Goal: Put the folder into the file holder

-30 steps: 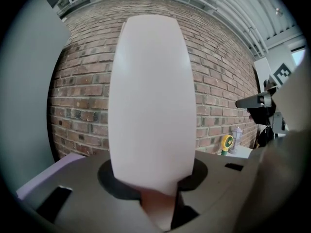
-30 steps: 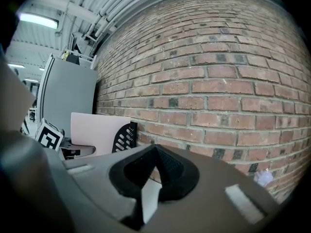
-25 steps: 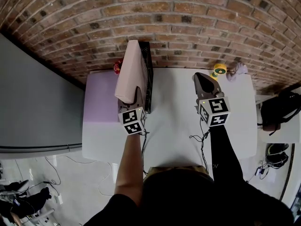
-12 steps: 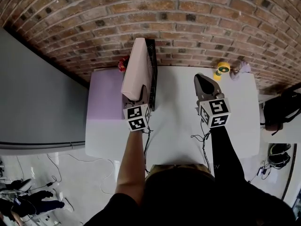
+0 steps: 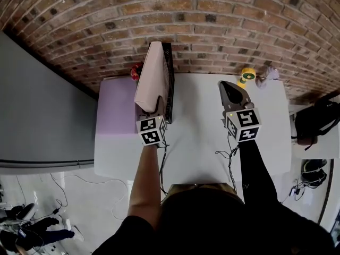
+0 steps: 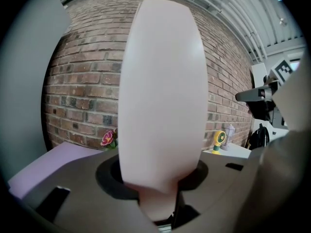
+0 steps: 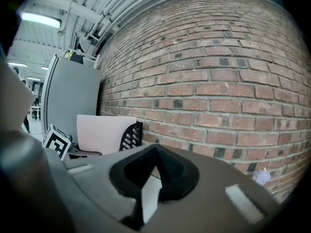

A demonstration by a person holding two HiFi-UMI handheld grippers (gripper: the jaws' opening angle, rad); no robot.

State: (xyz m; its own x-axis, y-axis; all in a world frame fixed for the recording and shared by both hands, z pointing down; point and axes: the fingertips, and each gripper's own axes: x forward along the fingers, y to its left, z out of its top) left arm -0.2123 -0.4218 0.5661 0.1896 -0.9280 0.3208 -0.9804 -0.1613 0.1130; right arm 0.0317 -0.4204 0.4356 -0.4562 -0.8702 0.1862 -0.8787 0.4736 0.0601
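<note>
A pale pink folder [image 5: 150, 78] stands on edge over the white table [image 5: 202, 137], and my left gripper [image 5: 154, 108] is shut on its near lower edge. It lies against the left side of the black perforated file holder [image 5: 168, 84], which stands by the brick wall. In the left gripper view the folder [image 6: 163, 91] fills the middle and rises from between the jaws [image 6: 158, 198]. My right gripper [image 5: 231, 92] hovers over the table to the right, shut with nothing in it. From the right gripper view [image 7: 154, 152] the folder [image 7: 99, 132] and file holder [image 7: 130, 136] show at the left.
A purple mat [image 5: 114, 108] covers the table's left end. A small flower [image 5: 134, 72] sits behind the folder by the wall. At the back right stand a yellow toy fan [image 5: 247, 77] and a small pale object [image 5: 271, 76]. A black bag [image 5: 313, 124] rests on a side surface at the right.
The left gripper has carried the folder slightly toward the wall, still beside the file holder. The right gripper has barely moved.
</note>
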